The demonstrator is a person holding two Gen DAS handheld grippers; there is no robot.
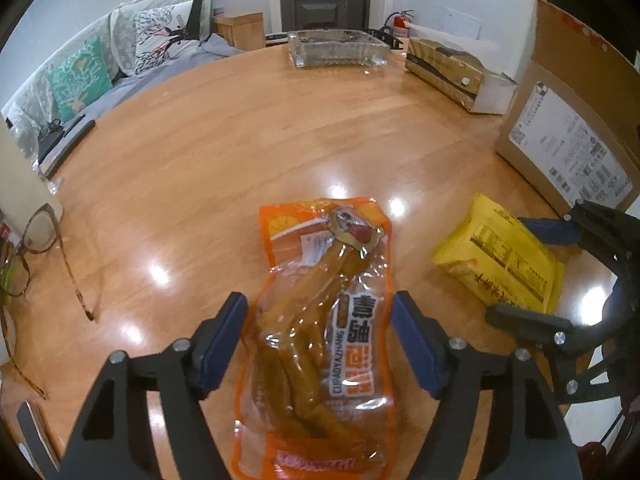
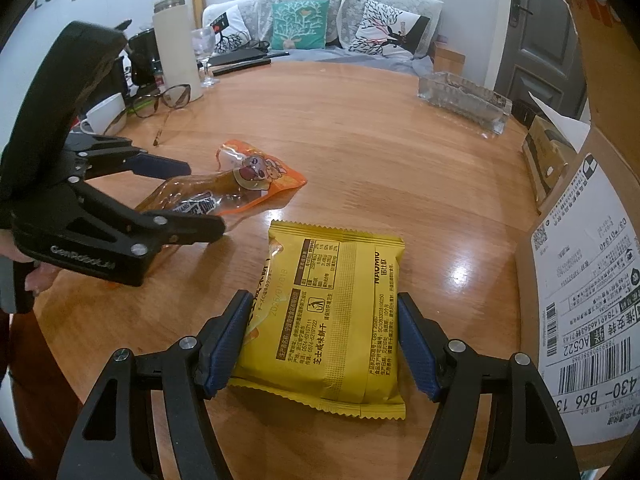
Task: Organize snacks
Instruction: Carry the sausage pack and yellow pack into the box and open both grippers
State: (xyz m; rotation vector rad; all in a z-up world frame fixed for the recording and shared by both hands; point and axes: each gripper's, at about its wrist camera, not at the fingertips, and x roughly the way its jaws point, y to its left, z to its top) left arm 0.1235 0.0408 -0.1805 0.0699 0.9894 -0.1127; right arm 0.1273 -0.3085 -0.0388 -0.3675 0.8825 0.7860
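The left gripper (image 1: 320,344) pointed steeply down at the wooden table (image 1: 240,140), its blue pads spread on either side of the orange snack packet (image 1: 320,320), apparently just clear of the wrapper. That packet lay lengthwise towards twelve o'clock. At three o'clock, the right gripper (image 2: 322,340) tilted down likewise, its jaws straddling the yellow snack packet (image 2: 332,312); the left pad seemed to touch the wrapper, the right stood just off it. A hand (image 2: 36,276) showed behind the left tool. At two o'clock stood a cardboard box (image 2: 580,280); at twelve, a glass tray (image 1: 338,48).
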